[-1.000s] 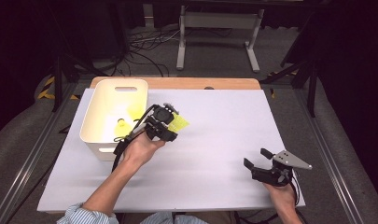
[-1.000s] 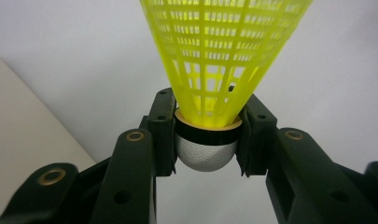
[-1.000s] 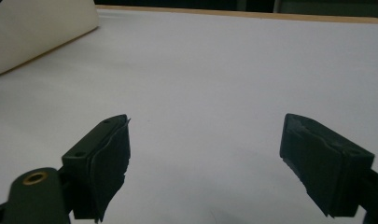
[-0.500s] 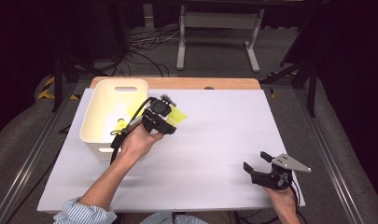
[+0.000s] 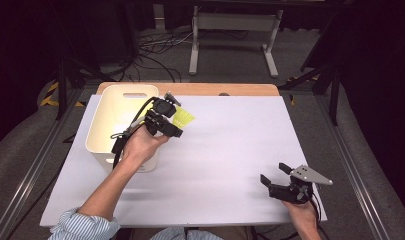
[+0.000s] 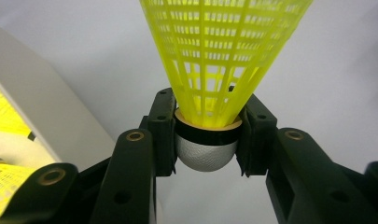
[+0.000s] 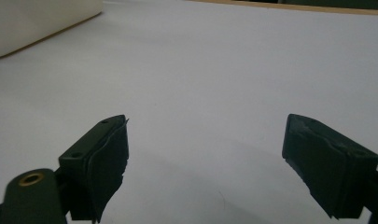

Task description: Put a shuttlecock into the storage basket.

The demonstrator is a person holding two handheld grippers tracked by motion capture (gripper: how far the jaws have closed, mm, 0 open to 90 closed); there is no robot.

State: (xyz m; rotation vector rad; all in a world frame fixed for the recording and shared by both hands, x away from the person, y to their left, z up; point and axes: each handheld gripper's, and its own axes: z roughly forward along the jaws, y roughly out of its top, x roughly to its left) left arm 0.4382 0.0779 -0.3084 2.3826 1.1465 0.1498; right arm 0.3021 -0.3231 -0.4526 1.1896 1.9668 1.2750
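A yellow plastic shuttlecock [image 5: 183,119] with a white cork and a black band hangs above the table, just right of the white bin [image 5: 106,112]. My left gripper [image 5: 171,121] is shut on it. In the left gripper view the jaws pinch the cork [image 6: 206,151] from both sides and the mesh skirt [image 6: 214,51] points away. The bin's wall [image 6: 42,116] stands to the left there, with more yellow shuttlecocks [image 6: 2,189] inside. My right gripper [image 5: 273,173] rests open near the table's front right, and nothing lies between its pads [image 7: 107,163].
A white sheet [image 5: 230,145] covers the table, with a wooden edge [image 5: 240,89] at the back. The bin's corner [image 7: 37,18] lies far off in the right gripper view. Metal rails run along both sides of the table, and a stand and cables lie on the floor beyond.
My left gripper has carried the shuttlecock away from the person and a little left, closer to the bin's right rim. The right gripper has barely moved.
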